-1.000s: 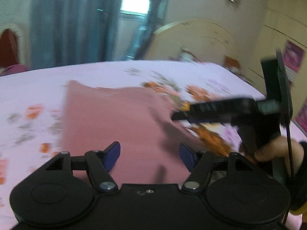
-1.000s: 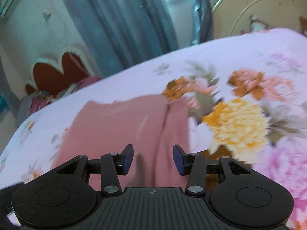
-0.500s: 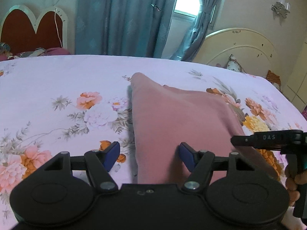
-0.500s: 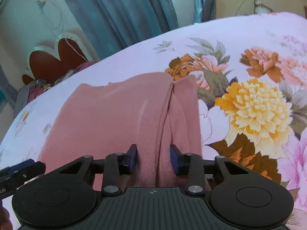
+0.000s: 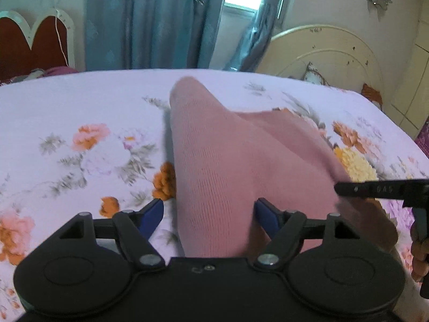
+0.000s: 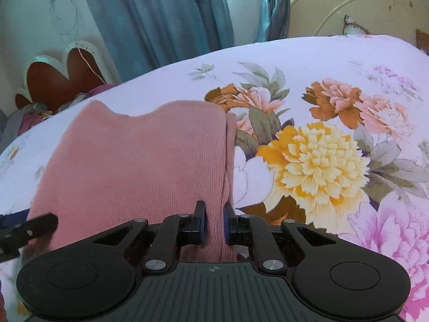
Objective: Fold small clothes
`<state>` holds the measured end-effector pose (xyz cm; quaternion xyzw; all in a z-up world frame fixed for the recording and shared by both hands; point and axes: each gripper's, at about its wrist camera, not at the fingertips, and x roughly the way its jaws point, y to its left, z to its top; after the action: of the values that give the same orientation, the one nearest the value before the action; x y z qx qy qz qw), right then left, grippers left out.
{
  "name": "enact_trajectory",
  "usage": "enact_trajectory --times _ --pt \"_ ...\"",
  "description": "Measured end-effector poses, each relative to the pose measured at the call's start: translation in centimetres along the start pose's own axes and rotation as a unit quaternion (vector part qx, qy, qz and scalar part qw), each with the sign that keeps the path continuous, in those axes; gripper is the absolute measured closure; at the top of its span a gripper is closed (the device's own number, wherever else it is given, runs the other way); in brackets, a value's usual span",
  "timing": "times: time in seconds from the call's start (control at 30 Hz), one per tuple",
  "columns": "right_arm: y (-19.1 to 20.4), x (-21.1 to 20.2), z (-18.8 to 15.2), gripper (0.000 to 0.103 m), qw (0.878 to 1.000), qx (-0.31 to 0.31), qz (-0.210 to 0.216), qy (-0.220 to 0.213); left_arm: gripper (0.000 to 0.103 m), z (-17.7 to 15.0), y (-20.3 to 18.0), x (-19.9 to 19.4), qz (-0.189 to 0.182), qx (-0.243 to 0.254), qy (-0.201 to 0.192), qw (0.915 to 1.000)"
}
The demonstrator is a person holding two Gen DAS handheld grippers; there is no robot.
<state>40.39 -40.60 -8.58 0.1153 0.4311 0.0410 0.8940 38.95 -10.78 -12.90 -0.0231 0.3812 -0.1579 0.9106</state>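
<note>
While the pink cloth [image 6: 139, 161] lies on the flowered bedsheet [image 6: 321, 61], the right gripper [image 6: 214, 222] pinches its near right edge; the left gripper [image 5: 209, 214] is opening around its left edge.

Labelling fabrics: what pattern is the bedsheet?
Pale lilac bedsheet with large orange, yellow and pink flowers; clearest in the right wrist view.

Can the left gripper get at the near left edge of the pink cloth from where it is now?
Probably yes. The left gripper is opening, and the pink cloth already lies between its fingers, unpinched. Nothing stands in the way; the right gripper is shut on the cloth's other side.
</note>
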Motion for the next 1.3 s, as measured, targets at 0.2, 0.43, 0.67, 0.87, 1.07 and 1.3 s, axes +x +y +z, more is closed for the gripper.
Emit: enact_trajectory --times 0.2,0.43,0.67,0.87,1.07,1.3 --pt "-0.5 -2.2 0.4 0.082 0.999 0.031 0.021 0.002 0.025 0.2 0.8 -0.2 -0.007 -0.012 0.008 0.9999" --pt "-0.1 -4.5 -1.5 0.063 1.0 0.021 0.012 0.003 0.025 0.3 0.7 -0.3 -0.004 -0.006 0.007 0.9999" --pt "0.4 -6.2 -4.7 0.081 0.999 -0.018 -0.014 0.026 0.025 0.0 0.5 -0.1 -0.003 -0.01 0.008 0.9999" --pt "-0.9 -6.2 -5.0 0.086 0.999 0.003 -0.022 0.03 0.025 0.0 0.3 -0.2 -0.002 -0.004 0.013 0.9999" --pt "-0.2 -7.2 -1.6 0.085 1.0 -0.003 0.0 -0.003 0.027 1.6 0.3 -1.1 0.003 -0.007 0.005 1.0" --pt "0.2 -4.3 3.0 0.076 1.0 0.011 0.016 -0.015 0.027 4.0 0.1 -0.9 0.012 0.005 -0.009 0.9999"
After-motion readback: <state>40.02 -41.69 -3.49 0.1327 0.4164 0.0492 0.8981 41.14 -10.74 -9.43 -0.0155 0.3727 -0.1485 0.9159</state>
